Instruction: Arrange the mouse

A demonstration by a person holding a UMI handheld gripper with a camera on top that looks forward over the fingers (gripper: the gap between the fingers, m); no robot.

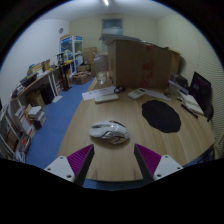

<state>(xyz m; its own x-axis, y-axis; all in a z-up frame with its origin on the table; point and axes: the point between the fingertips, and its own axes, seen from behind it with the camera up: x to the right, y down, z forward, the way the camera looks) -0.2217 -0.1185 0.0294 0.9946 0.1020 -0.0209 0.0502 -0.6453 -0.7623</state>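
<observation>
A white and grey mouse (pixel 108 131) lies on the wooden desk (pixel 130 150), just ahead of my fingers and a little left of the middle. A round black mouse mat (pixel 161 115) lies further on the desk to the right of the mouse. My gripper (pixel 112 160) is open and empty, its purple pads (pixel 78 160) spread wide, with bare desk between them. The mouse is apart from both fingers.
A white keyboard (pixel 101 96) lies beyond the mouse. A monitor (pixel 203 92) and papers (pixel 188 100) stand at the desk's right end. Cardboard boxes (pixel 140 62) stand behind the desk. Shelves (pixel 30 95) line the left wall above a blue floor.
</observation>
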